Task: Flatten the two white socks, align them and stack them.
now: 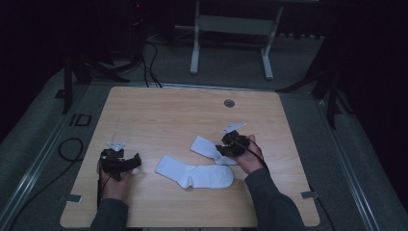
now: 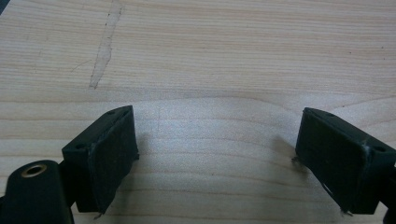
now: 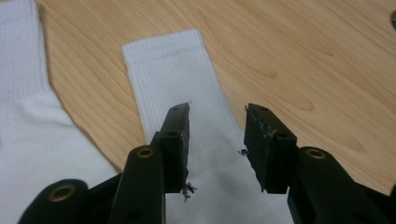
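Room, high view: dark surroundings, grey floor, and a pale wooden table filling the middle of the frame.
Socks, high view: we see two white socks; the larger sock lies centre-low, the smaller sock just right and above it, their ends touching or overlapping.
Left hand, high view: our left hand enters from the bottom left, holding the left gripper low over bare wood, well apart from the socks.
Right hand, high view: our right hand holds the right gripper at the smaller sock.
Left gripper view: jaws spread wide over bare wood grain, nothing between them.
Right gripper view: jaws parted, released, poised over the smaller sock's ribbed leg; the larger sock lies at frame left.
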### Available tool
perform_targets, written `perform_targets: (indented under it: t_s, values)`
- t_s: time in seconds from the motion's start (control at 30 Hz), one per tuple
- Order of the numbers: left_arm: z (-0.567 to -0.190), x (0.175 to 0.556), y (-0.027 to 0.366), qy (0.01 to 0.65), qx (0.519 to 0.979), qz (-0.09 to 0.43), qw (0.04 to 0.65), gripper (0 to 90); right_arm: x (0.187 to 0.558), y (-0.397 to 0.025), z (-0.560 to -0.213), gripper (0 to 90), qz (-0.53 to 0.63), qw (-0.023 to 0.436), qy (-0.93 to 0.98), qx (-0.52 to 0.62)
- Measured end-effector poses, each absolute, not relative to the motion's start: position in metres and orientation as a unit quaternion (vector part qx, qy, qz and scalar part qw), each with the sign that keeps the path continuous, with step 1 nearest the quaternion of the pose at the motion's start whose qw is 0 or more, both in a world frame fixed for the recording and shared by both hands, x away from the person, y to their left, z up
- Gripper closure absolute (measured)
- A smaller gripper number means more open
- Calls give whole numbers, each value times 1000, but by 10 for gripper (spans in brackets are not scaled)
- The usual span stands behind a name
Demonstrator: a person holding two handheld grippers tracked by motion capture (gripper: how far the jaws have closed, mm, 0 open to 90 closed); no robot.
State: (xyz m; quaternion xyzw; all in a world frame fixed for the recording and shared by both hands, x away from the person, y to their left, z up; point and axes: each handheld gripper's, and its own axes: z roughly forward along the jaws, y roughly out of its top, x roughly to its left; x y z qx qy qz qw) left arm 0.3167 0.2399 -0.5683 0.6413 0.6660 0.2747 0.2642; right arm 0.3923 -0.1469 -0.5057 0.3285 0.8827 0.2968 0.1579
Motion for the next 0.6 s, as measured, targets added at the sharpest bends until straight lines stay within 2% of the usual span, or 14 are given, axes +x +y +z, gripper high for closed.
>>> perform_targets:
  t_s: [0.4, 0.6]
  values:
    - [-568, 317, 240, 666, 641, 275, 264, 125, 405, -126, -522, 597, 274, 138, 904, 298]
    - [-568, 317, 240, 666, 641, 275, 264, 126, 408, -117, -531, 561, 261, 125, 914, 283]
